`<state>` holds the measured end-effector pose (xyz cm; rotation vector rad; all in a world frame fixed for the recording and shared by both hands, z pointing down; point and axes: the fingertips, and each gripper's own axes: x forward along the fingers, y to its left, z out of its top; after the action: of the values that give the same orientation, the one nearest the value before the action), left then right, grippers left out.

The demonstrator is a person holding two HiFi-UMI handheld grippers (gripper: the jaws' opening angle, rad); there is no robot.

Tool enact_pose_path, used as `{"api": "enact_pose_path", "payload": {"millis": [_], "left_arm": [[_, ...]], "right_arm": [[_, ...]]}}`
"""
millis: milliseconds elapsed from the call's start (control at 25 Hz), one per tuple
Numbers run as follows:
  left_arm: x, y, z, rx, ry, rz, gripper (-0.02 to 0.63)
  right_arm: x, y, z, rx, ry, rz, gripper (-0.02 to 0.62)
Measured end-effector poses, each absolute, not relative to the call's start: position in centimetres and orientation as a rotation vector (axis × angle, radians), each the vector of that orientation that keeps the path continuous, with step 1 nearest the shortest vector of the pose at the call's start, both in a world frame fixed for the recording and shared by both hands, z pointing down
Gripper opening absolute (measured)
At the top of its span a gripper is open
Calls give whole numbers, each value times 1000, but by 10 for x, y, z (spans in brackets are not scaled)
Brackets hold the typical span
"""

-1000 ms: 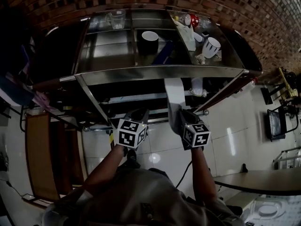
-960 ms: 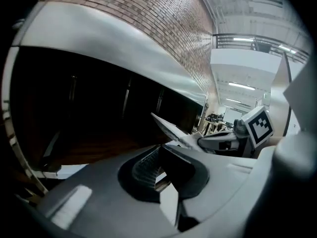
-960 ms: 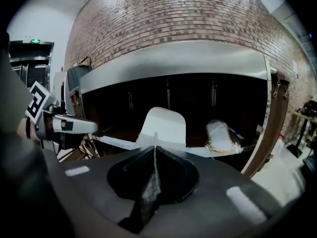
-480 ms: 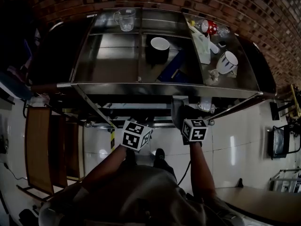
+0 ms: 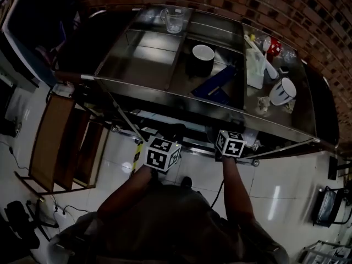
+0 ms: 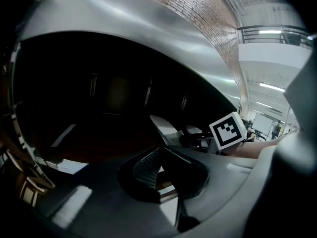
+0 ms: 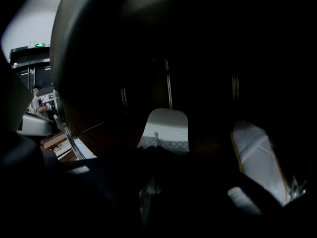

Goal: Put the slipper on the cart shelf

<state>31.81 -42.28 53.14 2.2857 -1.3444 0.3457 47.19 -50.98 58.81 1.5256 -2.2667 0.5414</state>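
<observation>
The cart's steel top shelf [image 5: 143,65] fills the upper part of the head view. Both grippers reach under its front edge. My right gripper [image 7: 153,150] is shut on the heel end of a white slipper [image 7: 166,125], which sticks out ahead of the jaws into the dark lower level of the cart. In the head view the top shelf hides that slipper, and only the right gripper's marker cube [image 5: 230,143] shows. A second white slipper [image 7: 257,157] lies to its right. My left gripper [image 6: 157,150] hangs beside it, shut and holding nothing, and its view shows the held slipper [image 6: 166,128].
On the top shelf stand a glass mug [image 5: 174,20], a dark bowl with a white rim [image 5: 202,56], a blue flat item [image 5: 217,84], a white mug [image 5: 281,91] and a red item [image 5: 274,44]. A wooden rack [image 5: 55,142] stands left of the cart. A brick wall is behind.
Both grippers have moved forward and down under the shelf's front edge. The slipper, seen earlier in front of the cart, has gone out of the head view beneath the top shelf.
</observation>
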Motion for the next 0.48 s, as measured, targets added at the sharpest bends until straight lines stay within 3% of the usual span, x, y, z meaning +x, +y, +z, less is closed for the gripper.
{"api": "enact_pose_path", "payload": {"millis": [160, 320, 480], "left_arm": [[309, -419, 526, 2264, -1403, 340, 8], [300, -418, 519, 2261, -1421, 338, 8], [302, -423, 514, 2288, -1391, 331, 8]], "right_arm": [[461, -521, 589, 1491, -2312, 528, 14], [449, -520, 579, 1467, -2367, 514, 93], [446, -508, 561, 1462, -2398, 476, 98]]}}
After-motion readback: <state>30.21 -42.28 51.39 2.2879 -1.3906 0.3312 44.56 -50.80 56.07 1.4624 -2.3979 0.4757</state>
